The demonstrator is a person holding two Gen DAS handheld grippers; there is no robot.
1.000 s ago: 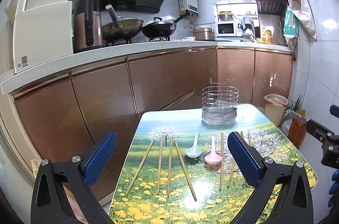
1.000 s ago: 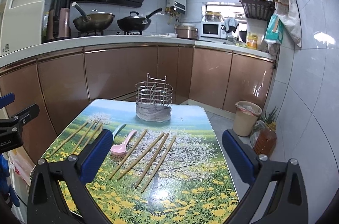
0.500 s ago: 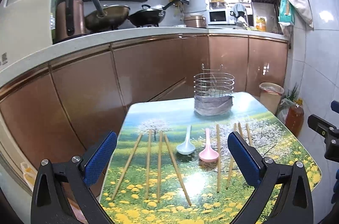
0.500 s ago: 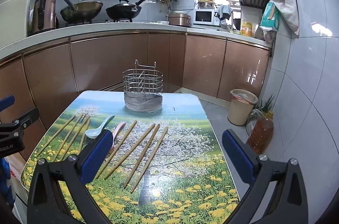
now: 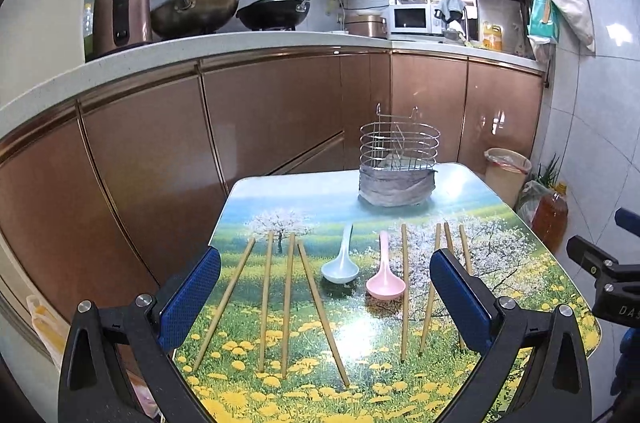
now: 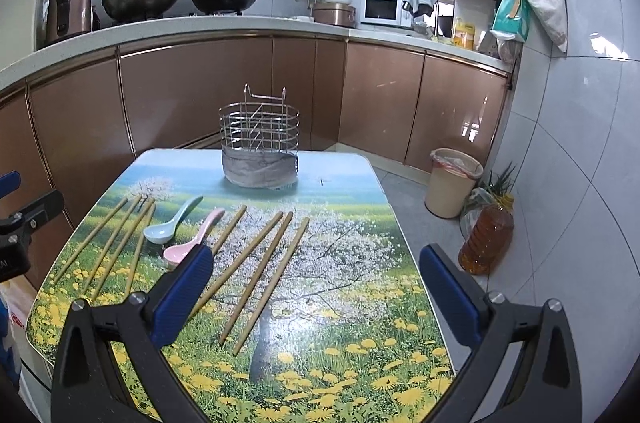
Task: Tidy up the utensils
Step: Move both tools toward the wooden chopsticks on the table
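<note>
Nothing is picked yet; by the look of it you're at the approach step. Your left gripper [image 5: 325,297] is wide open with nothing in it, hovering over the near edge of the table [image 5: 500,199]. Your right gripper [image 6: 316,293] is wide open too, also empty, over the near right part of the table. The wire caddy [image 5: 398,153] stands upright at the far end, centre, its lower part wrapped in grey; it looks empty of utensils, though the wrap hides the bottom. All utensils lie flat on the table: four chopsticks on the left [image 5: 286,299], a blue spoon [image 5: 341,263] and a pink spoon [image 5: 385,277] in the middle with bowls toward you, and four more chopsticks on the right [image 6: 260,261]. In the left view the right group is partly hidden behind your gripper's finger. Next move, as a guess: drop one gripper onto a single chopstick or a spoon handle, close across it, then carry it to the caddy. Chopsticks are thin and lie close together, so line up on just one. The table looks glossy, so things may slide.
</note>
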